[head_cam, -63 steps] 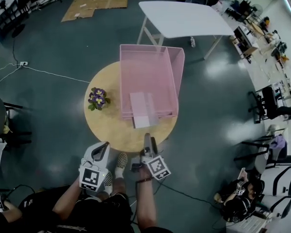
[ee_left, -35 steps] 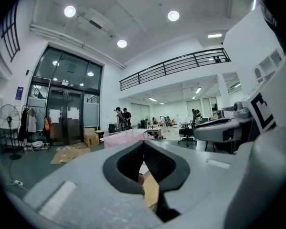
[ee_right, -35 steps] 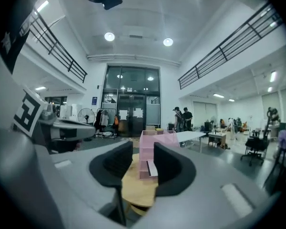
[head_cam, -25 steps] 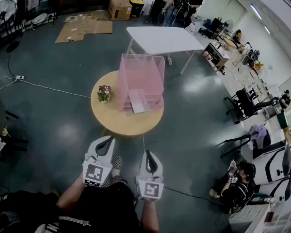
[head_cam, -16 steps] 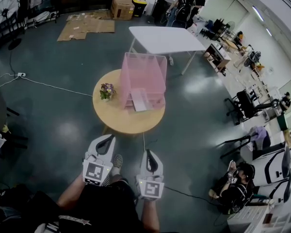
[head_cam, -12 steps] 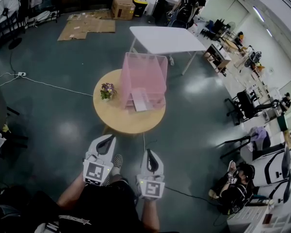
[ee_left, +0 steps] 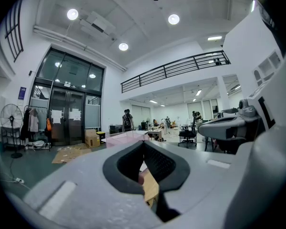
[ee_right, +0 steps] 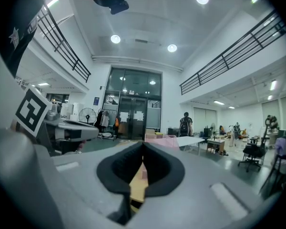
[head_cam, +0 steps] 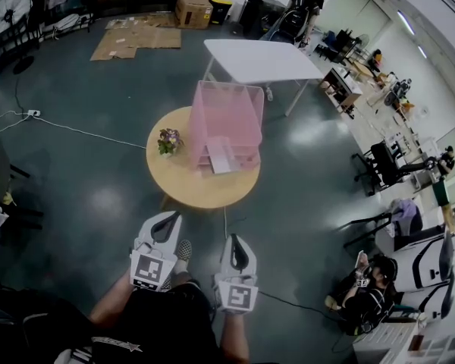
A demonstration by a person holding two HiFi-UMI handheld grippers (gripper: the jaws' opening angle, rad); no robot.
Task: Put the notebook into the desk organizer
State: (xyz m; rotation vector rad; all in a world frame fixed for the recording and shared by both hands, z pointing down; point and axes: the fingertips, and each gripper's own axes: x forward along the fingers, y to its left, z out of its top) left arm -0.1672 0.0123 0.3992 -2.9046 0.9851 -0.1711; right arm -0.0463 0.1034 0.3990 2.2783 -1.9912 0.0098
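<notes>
The pink desk organizer (head_cam: 227, 120) stands on the round wooden table (head_cam: 197, 192), well ahead of me. A pale notebook (head_cam: 221, 156) lies in its lower tray and sticks out of the front. Both grippers hang close to my body, far short of the table. My left gripper (head_cam: 169, 218) is shut and holds nothing. My right gripper (head_cam: 232, 239) is likewise shut and holds nothing. In the left gripper view the pads (ee_left: 143, 143) meet, with the organizer (ee_left: 126, 137) small beyond them. The right gripper view shows closed pads (ee_right: 143, 144) and the organizer (ee_right: 162, 138) far off.
A small pot of purple flowers (head_cam: 167, 141) sits at the table's left edge. A white folding table (head_cam: 262, 58) stands behind. Flattened cardboard (head_cam: 136, 40) lies at the back left. Office chairs and a seated person (head_cam: 368, 298) are on the right. A cable (head_cam: 68, 127) crosses the floor.
Since the earliest frame I stand farther back from the table and both grippers have drawn in to my body. Over the last second almost nothing has moved.
</notes>
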